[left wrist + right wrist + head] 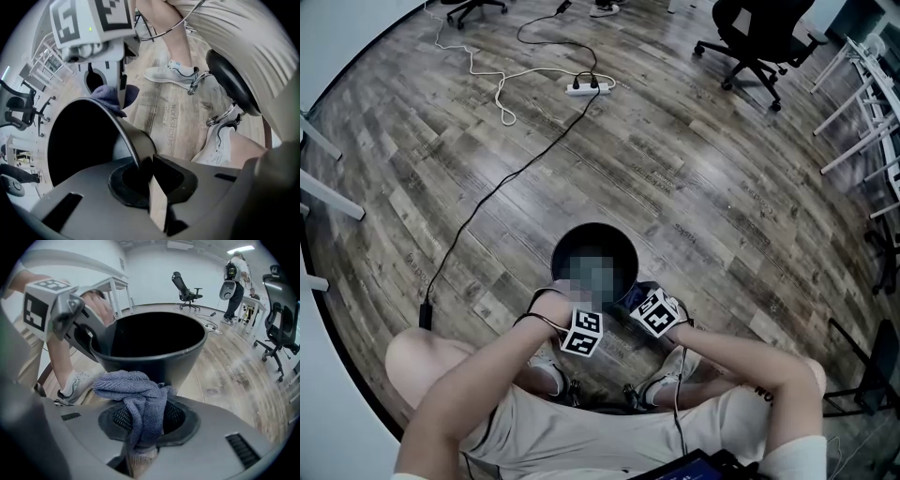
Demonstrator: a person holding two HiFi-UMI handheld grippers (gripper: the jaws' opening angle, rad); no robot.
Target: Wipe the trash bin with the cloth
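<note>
The black trash bin (595, 226) stands on the wooden floor between the seated person's feet. My left gripper (147, 173) points down and is shut on the bin's near rim (126, 133), whose wall passes between the jaws. In the right gripper view it shows at the rim's left side (96, 345). My right gripper (140, 446) is shut on a blue-grey cloth (140, 397), which bunches up over the jaws just outside the bin's wall (154, 359). The left gripper view shows that cloth (105, 95) against the rim's outer edge.
A white power strip (586, 87) with trailing cables lies on the floor beyond the bin. An office chair (759, 42) and white table legs (862, 112) stand at the far right. The person's shoes (548, 375) flank the bin. Another person (236, 282) stands far off.
</note>
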